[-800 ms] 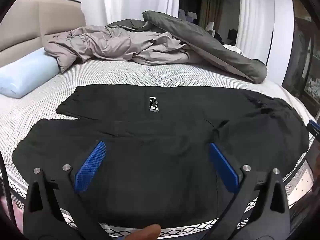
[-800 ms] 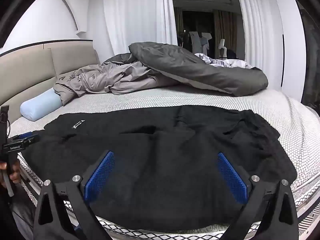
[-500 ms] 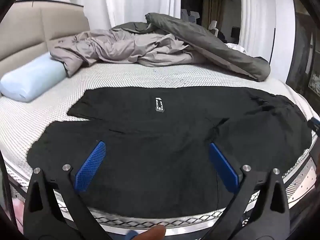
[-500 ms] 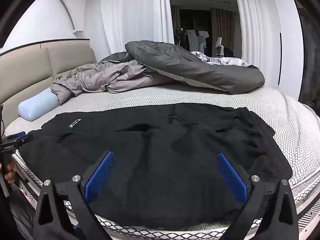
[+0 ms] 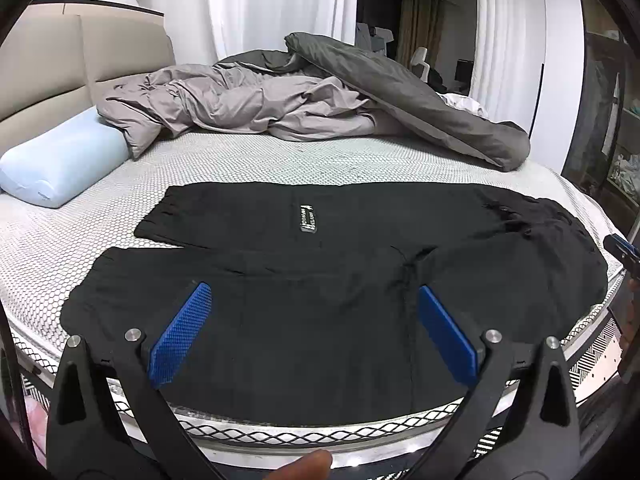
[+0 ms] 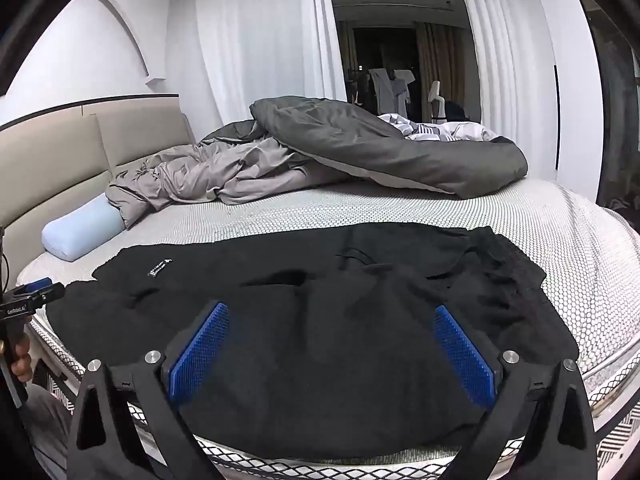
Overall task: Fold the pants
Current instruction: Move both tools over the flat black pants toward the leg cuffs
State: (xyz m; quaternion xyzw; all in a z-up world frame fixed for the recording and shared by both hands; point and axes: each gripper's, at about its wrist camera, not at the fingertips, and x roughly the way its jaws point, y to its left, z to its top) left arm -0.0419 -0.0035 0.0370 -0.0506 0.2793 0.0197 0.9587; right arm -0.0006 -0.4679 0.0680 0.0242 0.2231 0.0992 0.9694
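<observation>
Your left gripper [image 5: 310, 330] hangs above the near leg of the black pants [image 5: 320, 320] with its blue pads [image 5: 178, 338] spread wide and nothing between them; your right gripper [image 6: 332, 352] does the same over the seat and waist end, likewise spread and empty. Neither touches the cloth, so no fold has been started, by the look of it.

Pants: laid flat across the near edge of the mattress [image 5: 280, 164], waistband [image 6: 508, 276] toward your right, cuffs toward your left. Both legs lie side by side and slightly splayed, the far one carrying a small white-printed label [image 5: 308, 218]. This spread-out lay exposes both legs and the crotch seam, which is presumably why each gripper stands at its own end: one to take a cuff, the other the waistband, so the first fold can bring one leg over the other. The waist end is rumpled and may need smoothing first.

Surroundings: the mattress surface is a white honeycomb mesh, and the pants overlap its front border a little. A pale blue bolster pillow [image 5: 60, 168] lies at the left by the beige headboard [image 5: 44, 68]. Behind the pants, well apart from them, a grey duvet [image 5: 248, 108] is heaped with a darker grey duvet [image 5: 420, 100] thrown over it, leaving the near half of the bed as working room. White curtains [image 6: 256, 48] hang behind the bed.
</observation>
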